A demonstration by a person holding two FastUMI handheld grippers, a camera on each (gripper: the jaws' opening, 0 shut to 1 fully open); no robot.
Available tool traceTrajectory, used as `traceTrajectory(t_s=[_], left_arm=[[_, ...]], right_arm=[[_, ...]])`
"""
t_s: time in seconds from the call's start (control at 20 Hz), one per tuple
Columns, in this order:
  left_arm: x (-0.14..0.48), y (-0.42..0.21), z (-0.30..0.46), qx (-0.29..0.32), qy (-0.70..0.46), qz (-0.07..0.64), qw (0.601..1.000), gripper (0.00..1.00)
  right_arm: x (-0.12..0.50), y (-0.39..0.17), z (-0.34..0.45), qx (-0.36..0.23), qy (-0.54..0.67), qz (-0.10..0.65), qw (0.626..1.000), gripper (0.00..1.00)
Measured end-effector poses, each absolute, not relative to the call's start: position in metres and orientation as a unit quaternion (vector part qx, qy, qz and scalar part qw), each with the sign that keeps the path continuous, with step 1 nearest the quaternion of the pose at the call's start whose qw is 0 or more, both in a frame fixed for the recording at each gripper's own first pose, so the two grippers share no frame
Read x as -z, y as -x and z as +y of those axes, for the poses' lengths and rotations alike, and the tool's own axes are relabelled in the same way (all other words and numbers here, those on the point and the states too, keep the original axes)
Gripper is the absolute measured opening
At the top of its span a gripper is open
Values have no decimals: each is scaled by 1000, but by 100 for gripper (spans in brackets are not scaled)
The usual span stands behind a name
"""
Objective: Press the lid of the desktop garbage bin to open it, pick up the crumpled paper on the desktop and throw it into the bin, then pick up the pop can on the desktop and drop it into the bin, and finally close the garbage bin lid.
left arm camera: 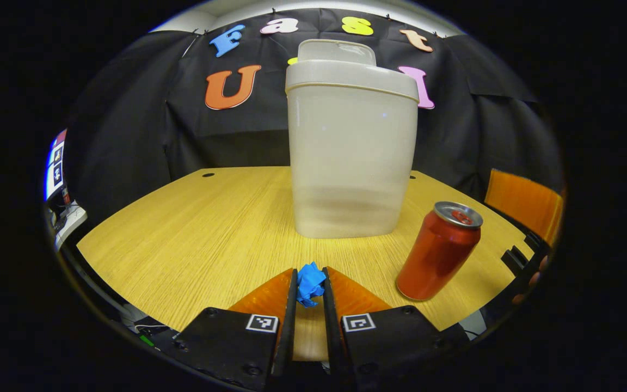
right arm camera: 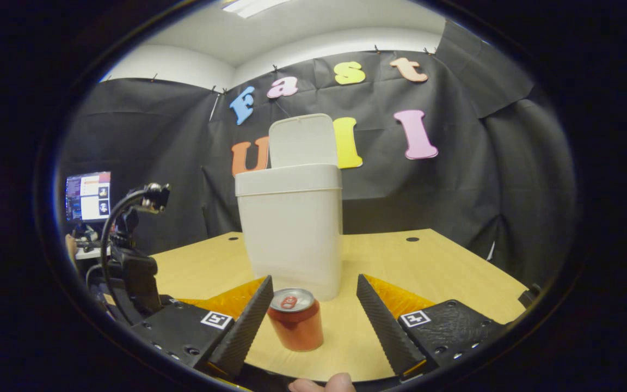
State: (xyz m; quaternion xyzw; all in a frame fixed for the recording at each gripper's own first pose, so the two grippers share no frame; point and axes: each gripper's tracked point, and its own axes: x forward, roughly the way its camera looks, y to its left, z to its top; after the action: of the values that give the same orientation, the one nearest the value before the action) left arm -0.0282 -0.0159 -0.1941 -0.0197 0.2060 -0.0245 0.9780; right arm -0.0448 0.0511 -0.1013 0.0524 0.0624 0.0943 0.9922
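The white garbage bin [left arm camera: 352,158] stands on the wooden table [left arm camera: 194,228] with its lid [right arm camera: 302,140] flipped up. A blue crumpled paper [left arm camera: 310,283] sits between the tips of my left gripper [left arm camera: 309,287], which is shut on it just above the tabletop in front of the bin. The red pop can [left arm camera: 438,252] stands upright to the right of that paper. In the right gripper view the can [right arm camera: 295,319] stands between the spread fingers of my open right gripper [right arm camera: 313,304], touching neither, with the bin [right arm camera: 290,231] behind it.
The left gripper's body and cable [right arm camera: 131,256] rise at the left in the right gripper view. A monitor [right arm camera: 88,196] stands beyond the table's left edge. A fingertip [right arm camera: 324,383] shows at the bottom. Small holes [left arm camera: 208,175] mark the table's far corners.
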Motion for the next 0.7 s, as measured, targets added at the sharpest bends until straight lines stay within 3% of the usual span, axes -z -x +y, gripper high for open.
traceTrajectory(t_s=[0.7], left_arm=[[143,20,12,17,32,143,989,29]], right_arm=[[159,35,81,-68,-24,114,991,96]])
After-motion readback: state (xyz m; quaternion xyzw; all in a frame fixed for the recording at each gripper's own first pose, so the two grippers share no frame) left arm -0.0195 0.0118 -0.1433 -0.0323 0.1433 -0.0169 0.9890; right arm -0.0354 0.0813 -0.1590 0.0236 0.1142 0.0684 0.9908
